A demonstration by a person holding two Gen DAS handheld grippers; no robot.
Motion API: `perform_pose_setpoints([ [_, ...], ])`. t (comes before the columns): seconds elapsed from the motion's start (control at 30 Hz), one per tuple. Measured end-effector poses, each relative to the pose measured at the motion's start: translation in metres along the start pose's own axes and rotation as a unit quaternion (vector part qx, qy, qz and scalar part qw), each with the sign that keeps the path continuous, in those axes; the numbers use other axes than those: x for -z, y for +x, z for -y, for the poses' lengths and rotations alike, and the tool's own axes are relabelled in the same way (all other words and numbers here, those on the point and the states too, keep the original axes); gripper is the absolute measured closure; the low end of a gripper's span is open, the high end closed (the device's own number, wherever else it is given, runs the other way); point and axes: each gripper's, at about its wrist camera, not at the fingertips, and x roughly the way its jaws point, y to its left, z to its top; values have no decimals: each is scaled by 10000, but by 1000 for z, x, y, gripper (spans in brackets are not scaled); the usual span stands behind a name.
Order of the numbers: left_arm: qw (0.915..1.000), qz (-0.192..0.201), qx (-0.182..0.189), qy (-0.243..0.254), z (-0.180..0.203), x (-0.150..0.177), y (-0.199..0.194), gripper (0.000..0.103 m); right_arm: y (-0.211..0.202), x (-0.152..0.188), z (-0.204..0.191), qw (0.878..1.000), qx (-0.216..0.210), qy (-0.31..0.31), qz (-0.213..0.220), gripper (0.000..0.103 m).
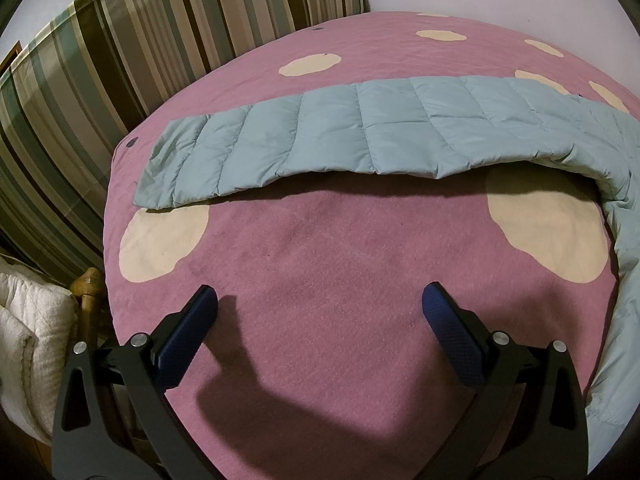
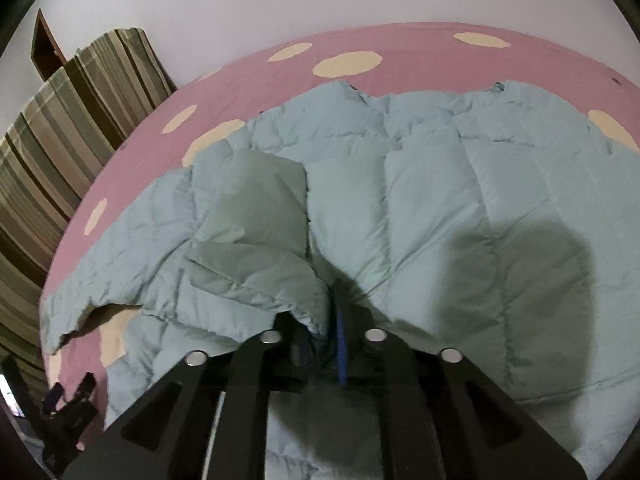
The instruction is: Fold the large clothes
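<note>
Left wrist view: the left gripper (image 1: 320, 308) hangs over bare pink bedcover (image 1: 320, 248) at the bottom of the frame, its jaws spread wide with nothing between them. I judge it is waiting for its turn. The jacket (image 1: 360, 132), pale blue and quilted, shows here as one sleeve stretched flat across the middle of the frame, its cuff at the left; the rest runs off down the right edge. Laid out straight like that, the sleeve looks ready to be folded in. A striped cushion (image 1: 100, 80) stands in the upper left, and white bedding (image 1: 28, 320) is bundled at the lower left edge. No container shows.

Right wrist view: the jacket fills the centre and right, spread on the bedcover. A flap (image 2: 248, 264) of it lies turned over onto the body, left of centre. The right gripper (image 2: 324, 320), at bottom centre, has its jaws only narrowly parted, with the flap's edge lying between them; whether the pads press on it I cannot tell. The left gripper shows small at the lower left. No container here either.
</note>
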Motion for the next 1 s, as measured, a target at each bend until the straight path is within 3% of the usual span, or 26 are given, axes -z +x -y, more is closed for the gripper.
perform_pose_setpoints([
  [0.1, 10000, 1, -3, 1, 0, 0, 0, 2, -10, 1, -3, 9995, -297, 39, -57, 65],
  [0.2, 10000, 2, -6, 4, 0, 0, 0, 2, -34, 4, -2, 9985, -549, 15, 40, 64],
  [0.3, 10000, 0, -5, 4, 0, 0, 0, 2, -72, 5, 16, 9976, -512, 206, 423, 64],
  [0.37, 10000, 0, -4, 4, -1, 0, 0, 2, -93, 4, 40, 9968, -275, 382, 641, 66],
  [0.53, 10000, -2, -1, 2, -1, 0, 0, 2, -129, -1, 141, 9864, 714, 1145, 935, 87],
  [0.67, 10000, 15, -52, 34, -1, -1, -1, 2, -119, 5, 201, 9775, 1146, 1615, 724, 93],
  [0.8, 10000, 21, -80, 51, -1, -1, -1, 2, -85, 16, 224, 9788, 1163, 1666, 245, 97],
  [1.0, 9998, 46, -157, 99, 1, -1, -2, 2, -87, 0, 223, 9797, 1096, 1645, 328, 98],
])
